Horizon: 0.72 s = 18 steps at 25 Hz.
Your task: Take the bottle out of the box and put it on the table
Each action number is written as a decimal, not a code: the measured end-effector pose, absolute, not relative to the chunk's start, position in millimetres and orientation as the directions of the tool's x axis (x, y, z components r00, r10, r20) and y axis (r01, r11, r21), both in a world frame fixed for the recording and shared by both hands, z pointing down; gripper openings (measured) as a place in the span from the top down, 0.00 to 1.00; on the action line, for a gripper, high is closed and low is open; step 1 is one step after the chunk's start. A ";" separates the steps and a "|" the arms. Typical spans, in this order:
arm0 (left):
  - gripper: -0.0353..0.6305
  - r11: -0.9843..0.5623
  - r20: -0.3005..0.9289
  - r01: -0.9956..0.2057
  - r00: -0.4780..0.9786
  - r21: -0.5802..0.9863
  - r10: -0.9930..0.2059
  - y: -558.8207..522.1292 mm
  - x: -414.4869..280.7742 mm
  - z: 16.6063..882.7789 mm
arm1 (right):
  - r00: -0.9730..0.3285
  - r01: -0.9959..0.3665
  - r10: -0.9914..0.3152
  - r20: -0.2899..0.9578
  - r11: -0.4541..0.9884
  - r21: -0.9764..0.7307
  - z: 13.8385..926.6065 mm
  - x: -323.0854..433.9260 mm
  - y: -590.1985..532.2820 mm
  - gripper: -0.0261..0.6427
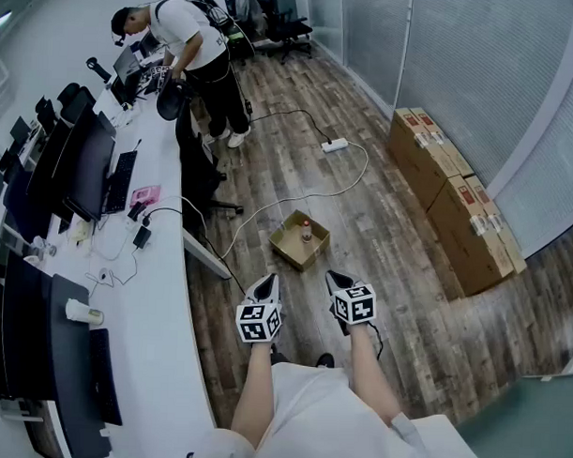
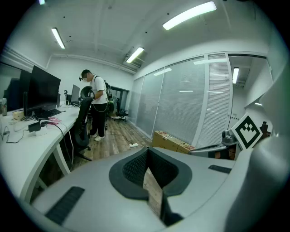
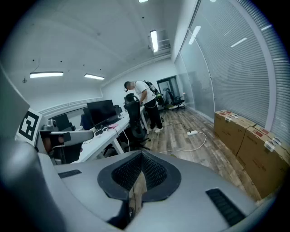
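1. The bottle (image 1: 306,230) is seen upright inside the open cardboard box (image 1: 286,251), which is set on the wooden floor (image 1: 390,227) near the white worktop (image 1: 161,322).
2. The left gripper (image 1: 266,282) and right gripper (image 1: 337,278) are held near the box, without touching it.
3. Both grippers' jaws are closed together, with nothing gripped.

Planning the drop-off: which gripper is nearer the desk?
Left. The left gripper is just off the edge of the desk; the right gripper is farther out over the floor.
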<state>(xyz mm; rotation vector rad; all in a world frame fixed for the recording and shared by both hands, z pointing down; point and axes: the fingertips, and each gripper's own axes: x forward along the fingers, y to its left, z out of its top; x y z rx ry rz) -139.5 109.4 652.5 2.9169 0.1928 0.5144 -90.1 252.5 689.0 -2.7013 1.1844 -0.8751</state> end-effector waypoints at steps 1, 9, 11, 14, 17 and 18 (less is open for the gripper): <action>0.93 -0.977 0.326 0.097 0.932 0.192 0.156 111.2 -139.2 651.6 | 0.542 -0.658 -0.694 0.474 -0.701 -0.274 688.5 -90.3 254.3 0.90; 0.93 -0.979 0.330 0.108 0.930 0.170 0.160 123.2 -148.0 651.5 | 0.545 -0.658 -0.694 0.470 -0.702 -0.273 687.3 -92.8 265.3 0.90; 0.93 -0.981 0.335 0.107 0.929 0.161 0.157 121.4 -151.9 651.9 | 0.550 -0.654 -0.692 0.468 -0.705 -0.273 687.8 -94.4 267.8 0.90; 0.93 -0.983 0.329 0.082 0.935 0.167 0.134 110.7 -153.9 650.6 | 0.547 -0.658 -0.704 0.453 -0.696 -0.287 687.9 -95.9 265.4 0.90; 0.93 -0.983 0.324 0.081 0.937 0.167 0.133 106.7 -149.3 648.8 | 0.555 -0.659 -0.705 0.442 -0.697 -0.285 684.5 -92.2 263.1 0.90; 0.93 -0.982 0.325 0.083 0.936 0.168 0.135 106.4 -146.7 649.1 | 0.556 -0.659 -0.703 0.443 -0.698 -0.281 684.4 -90.4 262.8 0.90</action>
